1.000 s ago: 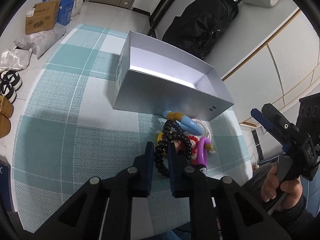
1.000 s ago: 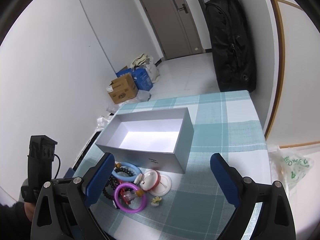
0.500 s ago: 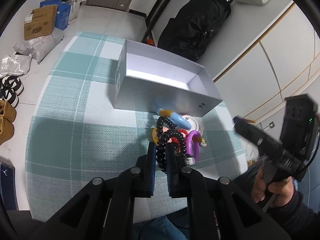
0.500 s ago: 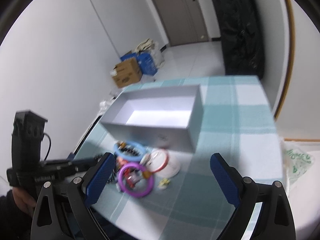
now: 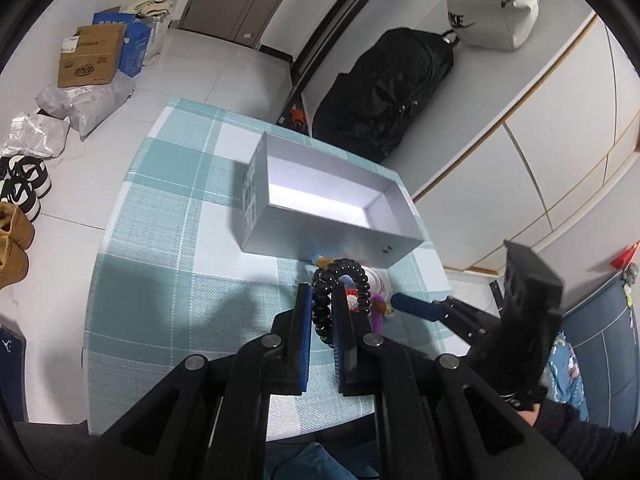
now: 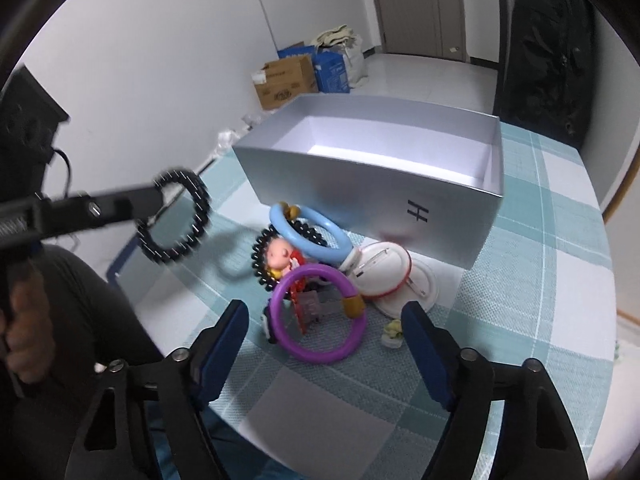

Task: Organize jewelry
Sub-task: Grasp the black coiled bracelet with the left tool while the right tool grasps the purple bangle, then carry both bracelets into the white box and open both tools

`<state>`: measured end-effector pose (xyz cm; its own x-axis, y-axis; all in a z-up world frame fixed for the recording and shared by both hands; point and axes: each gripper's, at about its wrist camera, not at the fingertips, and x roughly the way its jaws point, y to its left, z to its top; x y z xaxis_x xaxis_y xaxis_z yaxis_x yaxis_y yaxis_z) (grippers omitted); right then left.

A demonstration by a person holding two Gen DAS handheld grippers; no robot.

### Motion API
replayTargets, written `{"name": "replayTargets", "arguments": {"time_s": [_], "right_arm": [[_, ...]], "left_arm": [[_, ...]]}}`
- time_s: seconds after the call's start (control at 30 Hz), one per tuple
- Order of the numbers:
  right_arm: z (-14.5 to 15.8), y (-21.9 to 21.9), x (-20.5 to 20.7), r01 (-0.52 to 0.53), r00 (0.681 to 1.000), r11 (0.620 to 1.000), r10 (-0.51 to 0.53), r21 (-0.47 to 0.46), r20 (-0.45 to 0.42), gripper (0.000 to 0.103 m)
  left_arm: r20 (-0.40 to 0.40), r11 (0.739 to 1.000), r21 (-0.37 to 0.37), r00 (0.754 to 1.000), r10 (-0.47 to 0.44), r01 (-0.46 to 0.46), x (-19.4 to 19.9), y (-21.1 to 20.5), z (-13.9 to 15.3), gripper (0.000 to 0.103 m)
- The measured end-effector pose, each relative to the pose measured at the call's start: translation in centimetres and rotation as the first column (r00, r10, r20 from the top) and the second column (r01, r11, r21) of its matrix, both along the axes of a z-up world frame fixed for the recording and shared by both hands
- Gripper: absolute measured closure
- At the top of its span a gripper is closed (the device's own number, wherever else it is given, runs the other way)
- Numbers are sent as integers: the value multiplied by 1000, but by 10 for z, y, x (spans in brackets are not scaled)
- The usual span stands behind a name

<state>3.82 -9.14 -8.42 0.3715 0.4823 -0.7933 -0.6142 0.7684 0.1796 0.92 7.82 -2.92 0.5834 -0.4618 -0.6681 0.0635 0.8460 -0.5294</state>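
Observation:
My left gripper (image 5: pixel 321 294) is shut on a black spiral hair tie (image 5: pixel 340 276) and holds it in the air above the table; it also shows in the right wrist view (image 6: pixel 176 216). My right gripper (image 6: pixel 324 316) is open, low over the pile: a purple ring (image 6: pixel 320 316), a light blue ring (image 6: pixel 308 236), a black bead bracelet (image 6: pixel 260 256), a small doll (image 6: pixel 280 256), a white-and-red round badge (image 6: pixel 384 272). The open silver box (image 6: pixel 372 184) stands just behind the pile, empty.
The table has a teal checked cloth (image 5: pixel 160 280). A small pale charm (image 6: pixel 392 330) lies by the right finger. A black backpack (image 5: pixel 384 96) leans on the wall behind the table. Cardboard boxes (image 5: pixel 88 60) and shoes are on the floor.
My left gripper has lifted the black hair tie off the pile and pulled back upward. My right gripper has swung down and in close over the purple ring, still open.

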Motion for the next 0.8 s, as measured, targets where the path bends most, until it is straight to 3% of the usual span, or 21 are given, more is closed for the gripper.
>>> {"name": "replayTargets", "arguments": {"time_s": [0.23,0.37,0.8], "right_arm": [[-5,6,2,-16,1000,1000,16,-12,-1,48],[-1,4,1,-18,1000,1000,18,-8,4,50],[38,-23,9,31,998,985,-42,170,56,51]], "left_arm": [[16,1000,-20,1000,10,-10,-1,3,3,98],[21,1000,-27,1000,11,-10,-2,4,3,98],[73,998,-68,997,24,-19,9,-7,16,98]]}}
